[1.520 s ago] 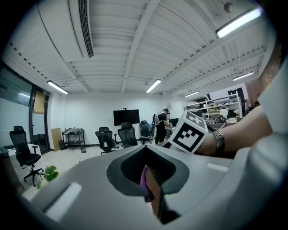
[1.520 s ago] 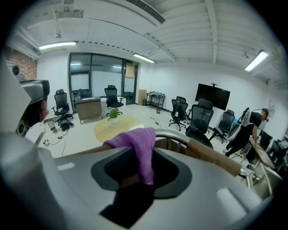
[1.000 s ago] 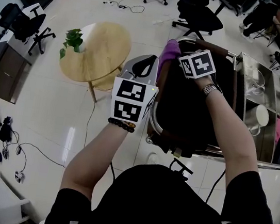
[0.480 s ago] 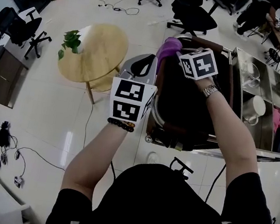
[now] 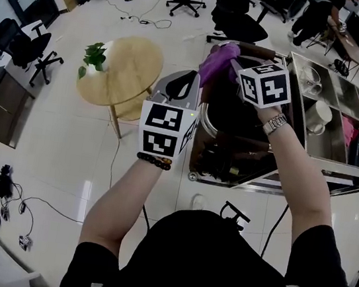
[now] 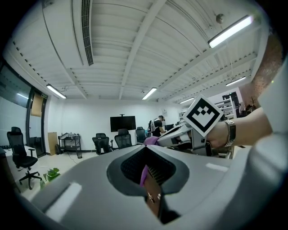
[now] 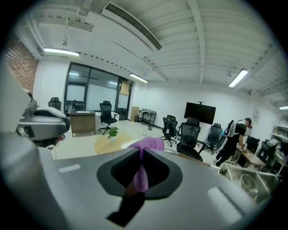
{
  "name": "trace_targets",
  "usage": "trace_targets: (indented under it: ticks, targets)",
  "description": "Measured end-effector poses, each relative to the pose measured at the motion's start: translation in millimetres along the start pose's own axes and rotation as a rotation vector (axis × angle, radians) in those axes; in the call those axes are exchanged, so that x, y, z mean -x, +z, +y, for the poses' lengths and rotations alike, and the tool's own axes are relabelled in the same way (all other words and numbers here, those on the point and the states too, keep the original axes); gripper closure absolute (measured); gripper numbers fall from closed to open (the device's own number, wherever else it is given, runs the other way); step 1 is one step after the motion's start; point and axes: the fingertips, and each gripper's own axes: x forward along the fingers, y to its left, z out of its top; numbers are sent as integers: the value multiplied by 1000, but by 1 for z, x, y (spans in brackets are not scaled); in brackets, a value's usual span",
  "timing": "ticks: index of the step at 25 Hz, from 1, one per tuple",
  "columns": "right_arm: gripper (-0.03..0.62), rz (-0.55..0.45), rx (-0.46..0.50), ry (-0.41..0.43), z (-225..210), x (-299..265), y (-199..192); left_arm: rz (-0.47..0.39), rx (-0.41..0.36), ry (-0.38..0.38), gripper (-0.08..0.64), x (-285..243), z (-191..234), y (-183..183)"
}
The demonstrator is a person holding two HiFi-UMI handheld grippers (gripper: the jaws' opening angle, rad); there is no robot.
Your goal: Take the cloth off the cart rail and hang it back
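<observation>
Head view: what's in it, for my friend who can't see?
A person holds a purple cloth above a steel cart, pinched by the left gripper and the right gripper, whose jaws have just been closing on it. A wooden table stands at left.

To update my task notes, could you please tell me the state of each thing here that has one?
Cloth: bunched, held up by both tongs.
Left tongs: shut on the cloth's edge.
Right tongs: just been closing, now shut on the cloth.
Cart rail: partly hidden behind the cloth.

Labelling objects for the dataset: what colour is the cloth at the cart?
Plain purple. The cloth shows best in the head view.
</observation>
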Motion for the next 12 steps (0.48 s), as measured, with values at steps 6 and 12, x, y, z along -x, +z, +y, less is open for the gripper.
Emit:
trace_targets:
  ticks: [6, 12]
  targets:
    - [569, -110, 20, -39, 55, 84, 30, -39, -9, -28, 561, 66, -21, 20]
    - [569, -178, 73, -77, 100, 156, 42, -84, -22, -74, 561, 120, -52, 40]
